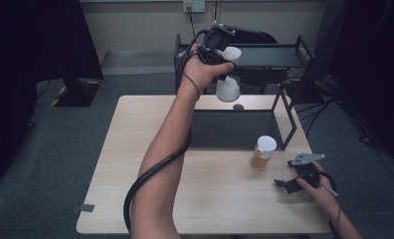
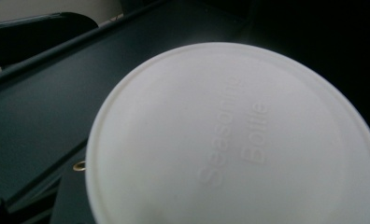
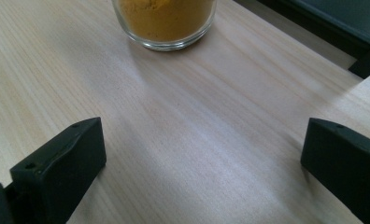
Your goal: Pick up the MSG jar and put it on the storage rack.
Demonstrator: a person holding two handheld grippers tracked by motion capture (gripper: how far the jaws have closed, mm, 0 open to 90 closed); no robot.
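The jaws of the right gripper (image 3: 204, 172) are standing wide apart with nothing between them, as the right gripper view is showing — bare table (image 3: 183, 140) is lying in the gap, and a glass jar (image 3: 164, 21) of orange-yellow powder is sitting just ahead. In the high view this gripper (image 1: 290, 182) is resting low over the table (image 1: 220, 199) near its right edge, beside that white-lidded jar (image 1: 263, 153), which is standing upright in front of a black rack (image 1: 245, 127). The left gripper (image 1: 221, 62) is being held high over the rack's top shelf (image 1: 269, 55), carrying a white bottle (image 1: 228, 79); its jaws are pinching the bottle. In the left gripper view, the bottle's round white lid (image 2: 234, 140) is sitting close to the camera — raised lettering on it reads "Seasoning Bottle" — with the dark shelf (image 2: 38, 116) behind it.
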